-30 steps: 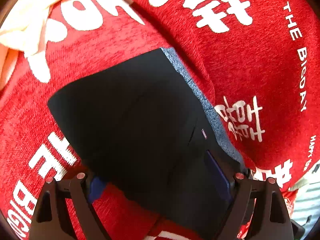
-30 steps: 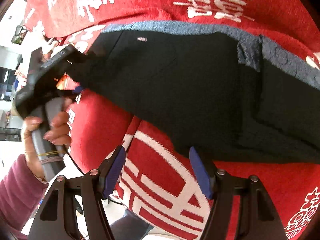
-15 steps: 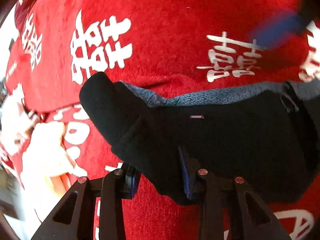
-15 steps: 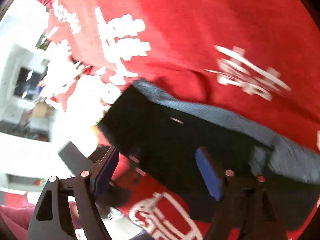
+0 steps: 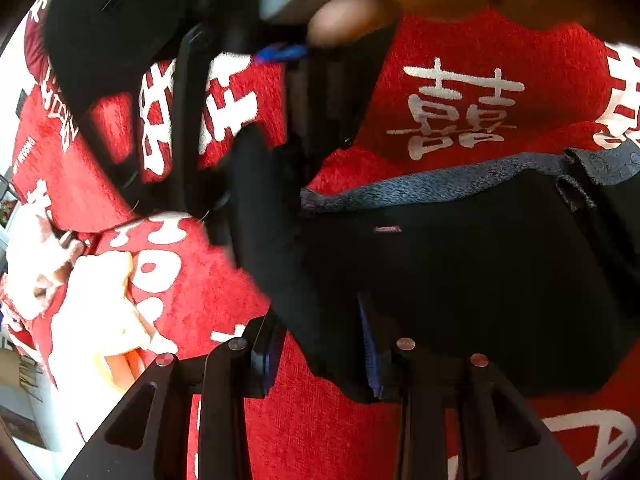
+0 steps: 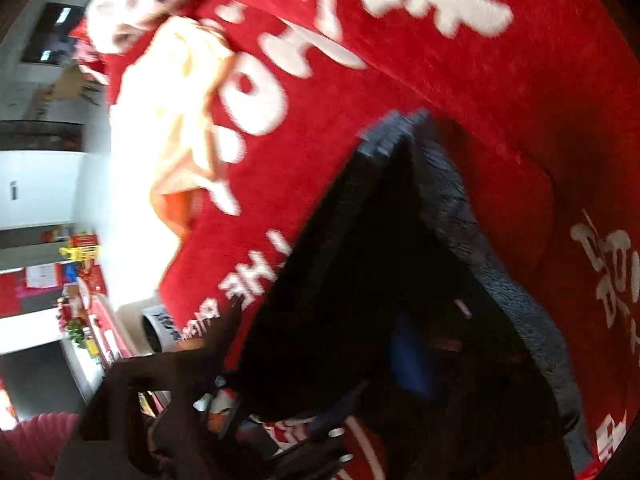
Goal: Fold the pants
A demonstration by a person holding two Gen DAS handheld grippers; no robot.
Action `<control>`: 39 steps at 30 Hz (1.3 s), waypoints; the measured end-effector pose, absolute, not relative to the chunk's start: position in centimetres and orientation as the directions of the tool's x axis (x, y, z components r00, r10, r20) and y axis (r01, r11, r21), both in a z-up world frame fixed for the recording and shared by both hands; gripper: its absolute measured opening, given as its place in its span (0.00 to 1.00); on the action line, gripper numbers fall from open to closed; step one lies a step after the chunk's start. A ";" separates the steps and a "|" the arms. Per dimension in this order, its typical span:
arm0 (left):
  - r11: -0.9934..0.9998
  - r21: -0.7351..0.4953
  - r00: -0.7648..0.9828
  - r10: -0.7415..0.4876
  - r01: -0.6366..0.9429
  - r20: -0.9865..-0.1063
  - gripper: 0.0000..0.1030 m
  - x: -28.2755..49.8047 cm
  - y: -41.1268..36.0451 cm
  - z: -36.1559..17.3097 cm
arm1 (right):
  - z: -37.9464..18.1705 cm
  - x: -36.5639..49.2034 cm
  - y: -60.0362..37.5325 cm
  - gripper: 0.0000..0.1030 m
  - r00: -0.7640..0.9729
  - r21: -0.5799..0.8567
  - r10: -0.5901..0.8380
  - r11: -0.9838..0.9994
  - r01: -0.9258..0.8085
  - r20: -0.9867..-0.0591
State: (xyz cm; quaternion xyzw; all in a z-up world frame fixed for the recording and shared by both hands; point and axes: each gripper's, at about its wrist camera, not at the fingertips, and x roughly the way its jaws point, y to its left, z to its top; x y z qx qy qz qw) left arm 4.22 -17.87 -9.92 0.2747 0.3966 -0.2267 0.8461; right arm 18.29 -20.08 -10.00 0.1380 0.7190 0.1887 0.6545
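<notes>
The black pants point(image 5: 460, 280), with a blue-grey inner waistband point(image 5: 440, 184), lie on a red blanket point(image 5: 480, 60) printed with white characters. My left gripper point(image 5: 320, 348) is shut on a raised fold at the pants' near edge. Just beyond it, my right gripper point(image 5: 248, 184) comes down over the pants' left corner, with a hand point(image 5: 348, 20) on its handle. The right wrist view is blurred. There the right gripper point(image 6: 320, 340) has its jaws closing. They still stand apart, with the black pants point(image 6: 360, 260) between them, and one blue pad point(image 6: 412, 356) shows.
A cream and orange cloth point(image 5: 100, 312) lies crumpled on the blanket left of the pants, and shows too as the cream cloth point(image 6: 180, 112) at the blanket's edge. Beyond that edge is the room's floor and furniture point(image 6: 60, 280). A pink sleeve point(image 6: 36, 428) sits at the lower left.
My left gripper rolled and shut on the pants' edge, then held still. My right gripper swept left along the pants to the corner beside the left gripper.
</notes>
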 end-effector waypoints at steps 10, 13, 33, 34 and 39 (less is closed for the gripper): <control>0.672 0.247 0.588 -0.341 0.698 -0.733 0.35 -0.5 -22.4 -3.2 | -4.9 9.3 -31.9 0.18 0.235 0.724 0.690 0.681 0.111 -0.684; 0.628 0.230 0.566 -0.409 0.744 -0.716 0.35 -2.9 -25.4 -0.6 | -2.9 4.9 -36.0 0.19 0.354 0.760 0.686 0.637 0.129 -0.635; 0.211 0.237 0.306 -0.412 0.948 -0.858 0.35 -19.9 -43.1 -9.8 | -14.1 -22.0 -57.6 0.21 0.605 0.784 0.500 0.378 0.492 -0.620; 0.206 0.245 0.311 -0.408 0.947 -0.859 0.35 -19.9 -43.2 -10.2 | -14.8 -22.3 -57.7 0.21 0.605 0.783 0.498 0.373 0.497 -0.621; 0.198 0.199 0.265 -0.407 0.960 -0.874 0.71 -19.9 -43.4 -10.1 | -14.8 -22.2 -57.5 0.22 0.616 0.785 0.487 0.387 0.484 -0.619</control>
